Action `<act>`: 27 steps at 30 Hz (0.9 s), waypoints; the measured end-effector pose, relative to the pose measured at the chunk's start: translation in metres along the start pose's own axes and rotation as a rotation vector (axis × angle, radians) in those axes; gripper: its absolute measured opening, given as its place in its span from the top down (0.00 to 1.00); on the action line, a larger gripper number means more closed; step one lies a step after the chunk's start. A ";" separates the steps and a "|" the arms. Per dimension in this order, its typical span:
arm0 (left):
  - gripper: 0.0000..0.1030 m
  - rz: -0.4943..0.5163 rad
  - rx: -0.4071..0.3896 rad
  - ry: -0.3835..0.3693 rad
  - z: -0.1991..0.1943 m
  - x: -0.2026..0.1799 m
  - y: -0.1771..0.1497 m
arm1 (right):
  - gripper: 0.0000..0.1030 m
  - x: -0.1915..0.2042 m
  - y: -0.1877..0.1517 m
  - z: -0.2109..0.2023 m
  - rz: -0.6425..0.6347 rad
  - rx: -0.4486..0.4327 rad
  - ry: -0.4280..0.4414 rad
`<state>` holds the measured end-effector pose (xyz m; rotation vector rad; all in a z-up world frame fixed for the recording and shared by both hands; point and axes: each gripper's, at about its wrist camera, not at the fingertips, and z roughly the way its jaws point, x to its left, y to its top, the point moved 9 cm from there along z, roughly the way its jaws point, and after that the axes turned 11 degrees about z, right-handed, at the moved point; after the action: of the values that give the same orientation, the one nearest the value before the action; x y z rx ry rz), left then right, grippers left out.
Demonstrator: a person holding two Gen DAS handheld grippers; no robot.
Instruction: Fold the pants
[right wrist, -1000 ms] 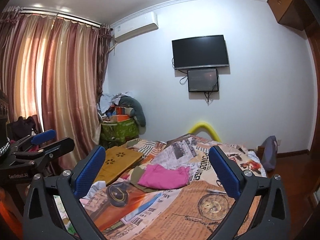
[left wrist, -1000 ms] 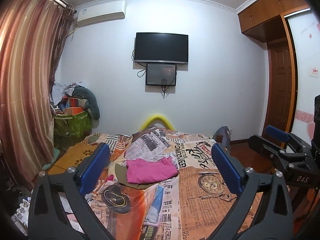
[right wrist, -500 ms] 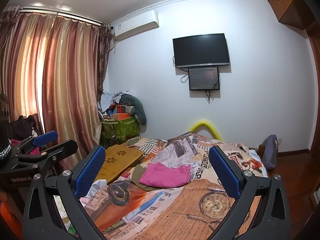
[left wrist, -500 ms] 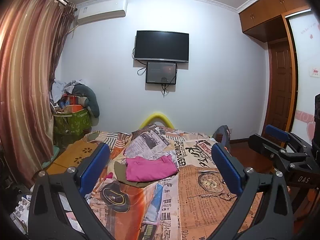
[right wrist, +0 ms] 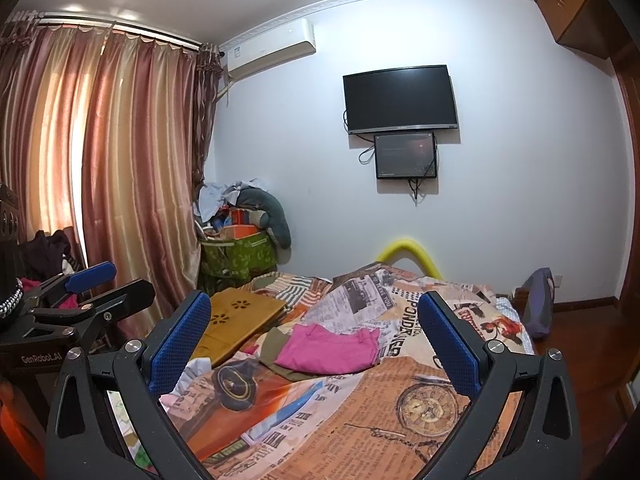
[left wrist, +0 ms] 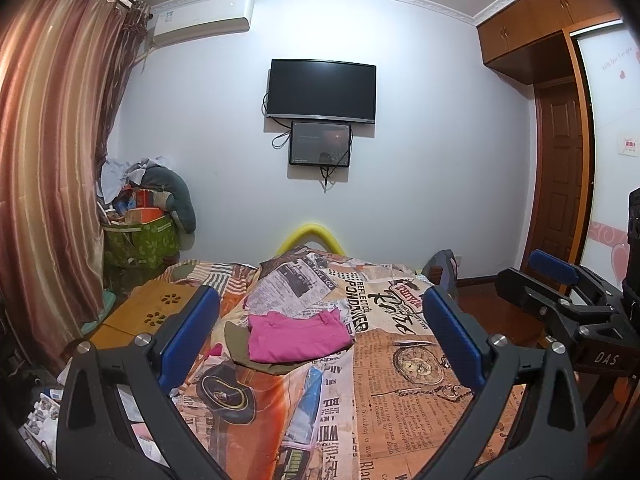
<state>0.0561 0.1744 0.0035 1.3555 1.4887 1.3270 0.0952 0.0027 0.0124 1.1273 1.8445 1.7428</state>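
Folded pink pants (left wrist: 296, 336) lie on an olive garment (left wrist: 240, 340) in the middle of the bed; they also show in the right wrist view (right wrist: 332, 350). My left gripper (left wrist: 320, 340) is open and empty, held above the near part of the bed, well short of the pants. My right gripper (right wrist: 316, 344) is open and empty too, at a similar distance. Each gripper shows at the edge of the other's view: the right one (left wrist: 560, 292) and the left one (right wrist: 80, 300).
The bed has a newspaper-print cover (left wrist: 400, 380). A wooden lap tray (right wrist: 236, 316) lies at its left side. A green bin piled with clothes (right wrist: 240, 252) stands by the curtain (right wrist: 120, 184). A TV (left wrist: 322, 92) hangs on the far wall. A wooden door (left wrist: 560, 184) is at the right.
Both views have tilted up slightly, so the bed and pants sit a little lower in frame. Both grippers stay open.
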 end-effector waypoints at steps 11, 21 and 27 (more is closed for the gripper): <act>0.00 -0.002 0.011 -0.007 0.001 -0.001 -0.003 | 0.00 -0.001 0.001 -0.001 0.001 -0.003 -0.007; 0.00 0.012 0.014 -0.015 0.001 -0.006 -0.002 | 0.00 -0.003 0.002 -0.001 0.007 0.000 -0.008; 0.00 0.009 0.013 -0.022 0.001 -0.007 -0.001 | 0.00 -0.004 0.003 -0.001 0.009 -0.001 -0.009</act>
<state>0.0578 0.1680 0.0012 1.3827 1.4804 1.3057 0.0979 -0.0018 0.0148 1.1431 1.8353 1.7413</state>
